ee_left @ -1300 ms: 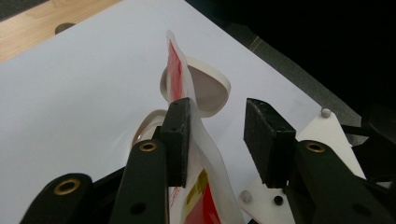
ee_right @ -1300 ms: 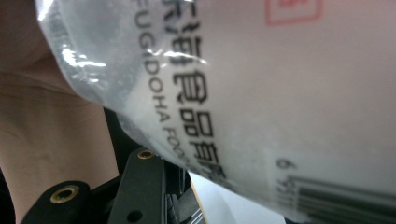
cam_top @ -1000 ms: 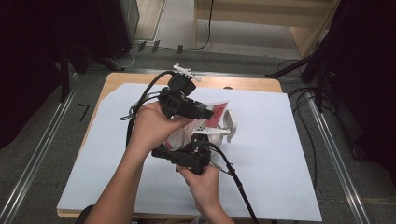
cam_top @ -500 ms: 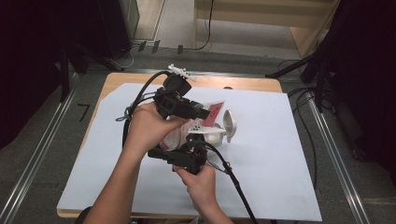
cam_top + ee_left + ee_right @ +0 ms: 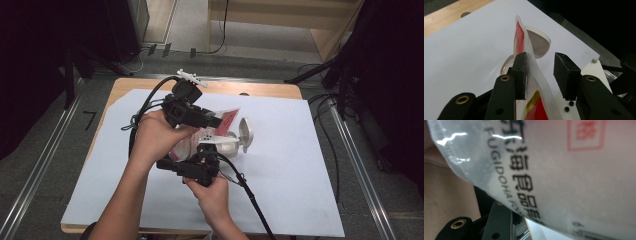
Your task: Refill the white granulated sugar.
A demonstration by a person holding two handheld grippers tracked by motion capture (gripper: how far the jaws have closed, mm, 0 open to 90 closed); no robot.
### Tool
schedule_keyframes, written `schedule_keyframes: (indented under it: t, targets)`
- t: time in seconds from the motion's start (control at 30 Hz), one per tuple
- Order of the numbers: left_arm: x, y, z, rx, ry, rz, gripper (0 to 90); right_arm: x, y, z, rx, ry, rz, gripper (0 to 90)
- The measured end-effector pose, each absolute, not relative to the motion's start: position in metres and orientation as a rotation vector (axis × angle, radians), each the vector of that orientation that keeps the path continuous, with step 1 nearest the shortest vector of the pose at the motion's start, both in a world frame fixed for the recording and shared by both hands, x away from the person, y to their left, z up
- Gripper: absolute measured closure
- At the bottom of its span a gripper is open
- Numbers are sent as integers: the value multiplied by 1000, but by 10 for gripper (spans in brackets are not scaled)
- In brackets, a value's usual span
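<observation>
A clear plastic bag (image 5: 187, 147) with red print and black lettering is held tilted above a small white container (image 5: 226, 145) whose round flip lid (image 5: 245, 134) stands open. My left gripper (image 5: 217, 121) reaches over from the left. In the left gripper view its jaws (image 5: 540, 72) straddle the bag's flat upper part (image 5: 520, 41); the left pad touches the bag and the right pad stands apart. My right gripper (image 5: 204, 154) comes up from below and holds the bag's full lower end. The bag (image 5: 561, 170) lies across the right gripper view and hides that gripper's pads.
A white sheet (image 5: 300, 165) covers the wooden table (image 5: 260, 89), with bare room to the right and in front. Black cables (image 5: 250, 200) trail from both grippers toward the near edge. Dark stands and floor cables surround the table.
</observation>
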State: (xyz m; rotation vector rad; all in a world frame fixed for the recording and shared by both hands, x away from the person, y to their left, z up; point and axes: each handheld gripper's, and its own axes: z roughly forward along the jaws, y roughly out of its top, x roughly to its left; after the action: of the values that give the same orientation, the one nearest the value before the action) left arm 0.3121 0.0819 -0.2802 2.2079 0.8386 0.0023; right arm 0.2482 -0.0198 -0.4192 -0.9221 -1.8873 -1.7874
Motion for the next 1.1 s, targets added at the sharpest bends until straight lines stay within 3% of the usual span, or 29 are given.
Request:
schedule_keyframes:
  t: [1.1]
  targets:
    - [311,113,-293,2342,816,-68,757,237,1,-440,-951,-2146,-1763,600]
